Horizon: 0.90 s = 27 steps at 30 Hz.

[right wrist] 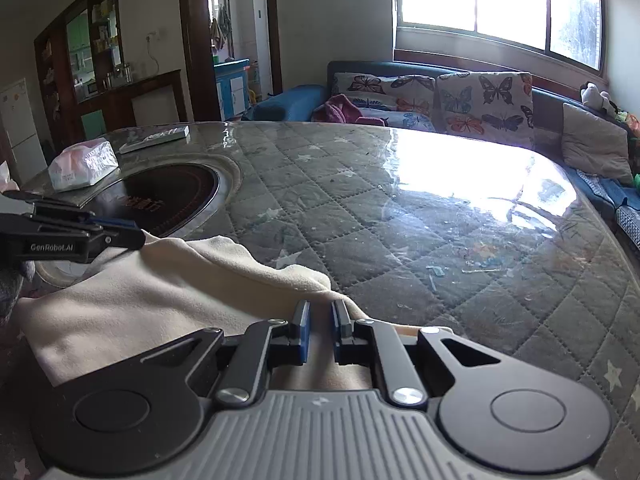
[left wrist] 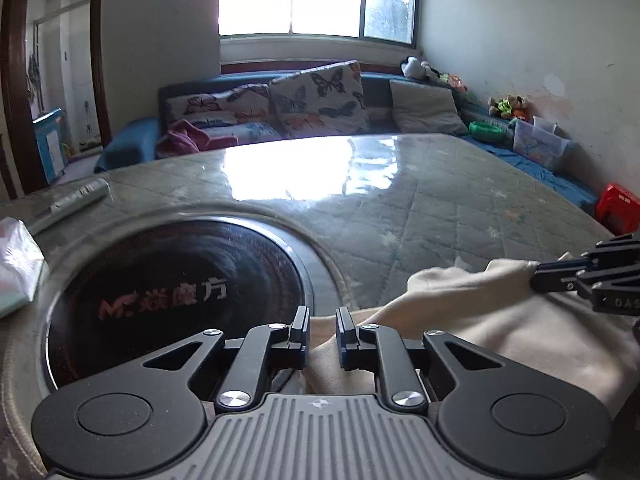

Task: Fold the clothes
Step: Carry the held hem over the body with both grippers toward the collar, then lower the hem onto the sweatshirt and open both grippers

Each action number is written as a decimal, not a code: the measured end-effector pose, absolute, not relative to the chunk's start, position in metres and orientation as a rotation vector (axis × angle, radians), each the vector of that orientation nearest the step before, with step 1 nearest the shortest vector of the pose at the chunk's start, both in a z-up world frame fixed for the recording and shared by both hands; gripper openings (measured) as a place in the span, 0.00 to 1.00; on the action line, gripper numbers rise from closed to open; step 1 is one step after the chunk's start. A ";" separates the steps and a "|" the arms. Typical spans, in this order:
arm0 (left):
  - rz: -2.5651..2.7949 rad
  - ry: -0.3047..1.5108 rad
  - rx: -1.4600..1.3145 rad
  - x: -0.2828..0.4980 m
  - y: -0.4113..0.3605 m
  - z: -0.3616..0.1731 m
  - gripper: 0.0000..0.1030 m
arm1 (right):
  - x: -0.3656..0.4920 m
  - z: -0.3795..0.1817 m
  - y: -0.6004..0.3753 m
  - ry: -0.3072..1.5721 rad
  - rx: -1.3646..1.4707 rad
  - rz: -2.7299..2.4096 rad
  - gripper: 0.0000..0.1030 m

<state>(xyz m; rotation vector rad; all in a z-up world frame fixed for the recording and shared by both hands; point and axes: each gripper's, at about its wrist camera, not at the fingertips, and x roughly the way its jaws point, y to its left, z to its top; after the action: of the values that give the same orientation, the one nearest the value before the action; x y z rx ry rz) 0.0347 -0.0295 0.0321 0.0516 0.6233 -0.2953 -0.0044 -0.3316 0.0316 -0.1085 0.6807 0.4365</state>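
The jaws of the left gripper (left wrist: 322, 330) stand narrowly parted with cream cloth between the blue pads; whether the pads bite it I cannot tell. The jaws of the right gripper (right wrist: 320, 324) show the same narrow gap over the same cloth, equally unclear. The cream garment (right wrist: 168, 296) lies bunched at the near edge of the table (right wrist: 420, 216), a round top with a quilted cover under a glossy clear sheet, its left part touching the rim of the dark inset hotplate (left wrist: 176, 296).

The risk, as I judge it, is a slipped hold: soft thick fabric in a narrow gap can pull free on one side when lifted, leaving a skewed fold. The glossy sheet could also let the cloth slide toward the edge.

A tissue pack (right wrist: 82, 166) sits beside the hotplate, with a remote control (right wrist: 156, 138) beyond it. A clear plastic bin (left wrist: 540, 145) stands by the far wall; its contents are too blurred to name.
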 end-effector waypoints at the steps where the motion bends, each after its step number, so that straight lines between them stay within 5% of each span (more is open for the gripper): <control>1: -0.310 0.607 0.042 0.030 -0.031 0.036 0.15 | -0.005 0.033 -0.331 0.677 -0.119 0.437 0.12; 11: -0.463 0.652 0.102 0.039 -0.087 0.030 0.16 | -0.012 0.050 -0.310 0.648 -0.158 0.503 0.19; 27: -0.481 0.785 -0.042 0.061 -0.063 0.029 0.16 | -0.045 0.047 -0.271 0.648 -0.288 0.731 0.21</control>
<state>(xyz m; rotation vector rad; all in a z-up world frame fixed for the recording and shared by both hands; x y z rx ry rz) 0.0607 -0.0630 0.0293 -0.0416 0.7847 -0.4811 -0.0454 -0.2710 0.0469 -0.2881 0.6477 0.7309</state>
